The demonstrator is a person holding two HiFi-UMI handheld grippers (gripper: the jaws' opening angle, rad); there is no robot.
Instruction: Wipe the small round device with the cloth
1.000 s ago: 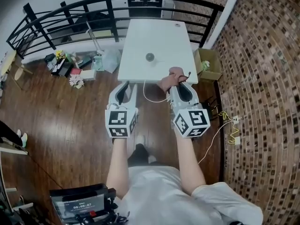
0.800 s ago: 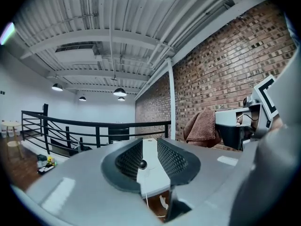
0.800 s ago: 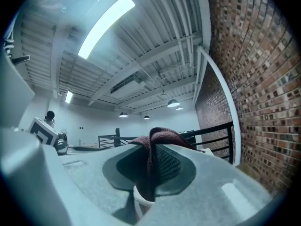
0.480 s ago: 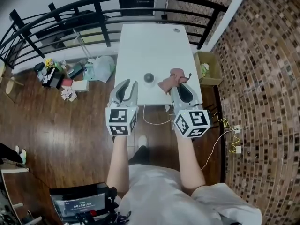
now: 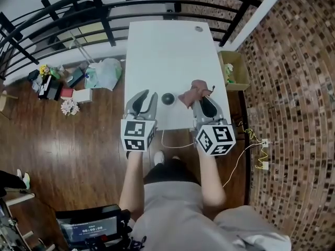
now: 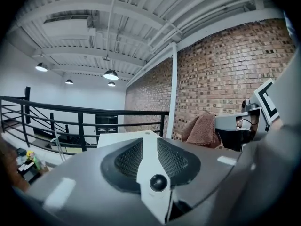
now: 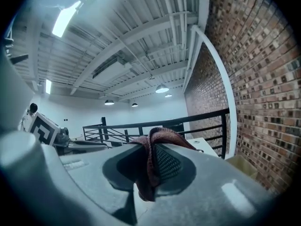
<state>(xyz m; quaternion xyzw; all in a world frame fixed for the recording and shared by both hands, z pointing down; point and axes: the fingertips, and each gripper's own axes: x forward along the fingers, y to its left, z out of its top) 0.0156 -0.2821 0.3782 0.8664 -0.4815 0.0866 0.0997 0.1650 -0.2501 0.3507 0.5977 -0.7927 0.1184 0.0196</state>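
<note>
Head view looks down on a white bench point(image 5: 167, 51) with both tongs held over its near edge. Left tongs point(image 5: 148, 96) are pressed together with nothing between them. Right tongs point(image 5: 201, 99) are clamped on a reddish-brown cloth point(image 5: 192, 91), which bunches out ahead of their tips and droops towards the bench. The small round device point(image 5: 168, 99), dark, sits on the bench between the two tongs, just right of the left tips and just left of the cloth, seemingly touching neither. Beyond the bench's far end runs a black railing point(image 5: 106, 33).
</note>
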